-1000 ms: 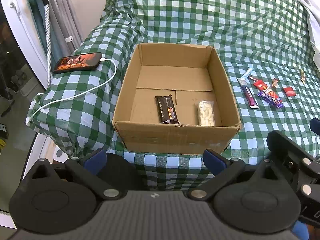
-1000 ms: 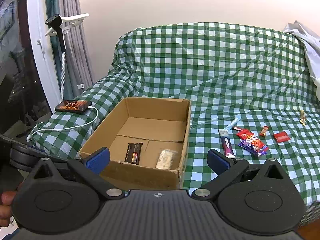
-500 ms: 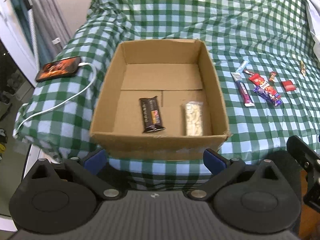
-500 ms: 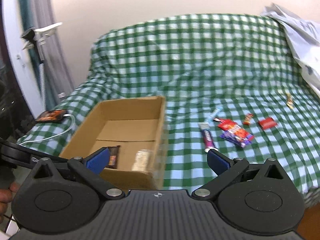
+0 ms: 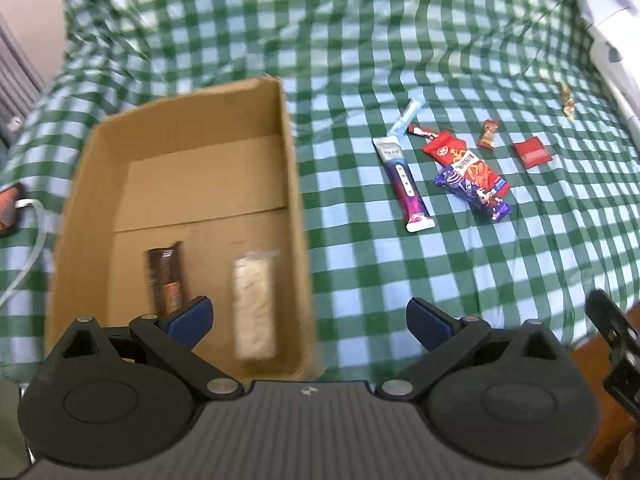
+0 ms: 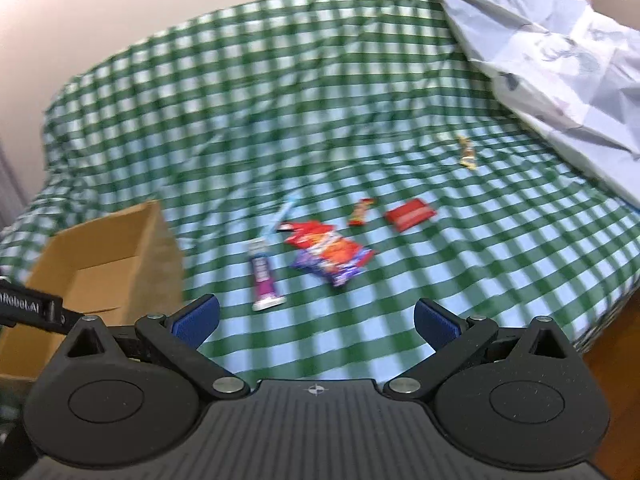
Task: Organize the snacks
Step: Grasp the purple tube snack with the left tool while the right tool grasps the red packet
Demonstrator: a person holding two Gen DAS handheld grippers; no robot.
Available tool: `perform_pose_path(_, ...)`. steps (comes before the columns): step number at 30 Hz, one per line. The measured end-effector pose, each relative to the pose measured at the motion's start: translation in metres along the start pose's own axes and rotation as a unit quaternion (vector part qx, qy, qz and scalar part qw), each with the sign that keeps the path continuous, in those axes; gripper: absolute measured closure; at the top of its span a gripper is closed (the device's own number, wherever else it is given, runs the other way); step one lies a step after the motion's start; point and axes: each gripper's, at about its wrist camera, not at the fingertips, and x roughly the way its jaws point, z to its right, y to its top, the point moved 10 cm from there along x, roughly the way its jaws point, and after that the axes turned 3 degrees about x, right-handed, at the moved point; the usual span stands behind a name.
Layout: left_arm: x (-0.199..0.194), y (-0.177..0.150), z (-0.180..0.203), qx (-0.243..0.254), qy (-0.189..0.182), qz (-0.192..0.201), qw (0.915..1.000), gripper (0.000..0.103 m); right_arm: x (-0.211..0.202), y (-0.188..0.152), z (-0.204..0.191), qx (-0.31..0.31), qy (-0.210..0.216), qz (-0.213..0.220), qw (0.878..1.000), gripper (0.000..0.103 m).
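a matt, rough corrugated cardboard box sits on a soft, wrinkled green checked cloth, the snack wrappers look like glossy plastic film, and each gripper is matt black plastic with ribbed blue pads.

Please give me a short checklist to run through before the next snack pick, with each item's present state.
1. Left gripper open and holding nothing: ok.
2. Right gripper open and holding nothing: ok.
3. Cardboard box open on top, with floor space beside the dark bar and pale packet: ok.
4. Purple stick pack lies apart from the other wrappers: ok.
5. Red packet free of the purple wrapper: not ok, they overlap.
6. Images sharp enough to aim: not ok, motion blur.
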Motion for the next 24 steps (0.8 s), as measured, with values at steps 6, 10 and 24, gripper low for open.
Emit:
perform_pose_path(6,0.076,0.048,0.042,-0.017,-0.013,-0.043,0.9988,0.000,0.068,0.026,0.051,0.031,-0.033,-0.014,0.999,0.001)
perform_pose_path(10,0.132,0.074,0.066,-0.004,-0.006,-0.061,0.9981,0.000,0.136,0.045,0.085,0.055,-0.054,-0.018,0.997,0.001)
perform_pose_path(24,0.256,0.103,0.085,-0.011,-0.058,-0.091,0.9941,0.000,0.364,0.068,0.111,-0.027,-0.059,-0.065,0.996,0.001)
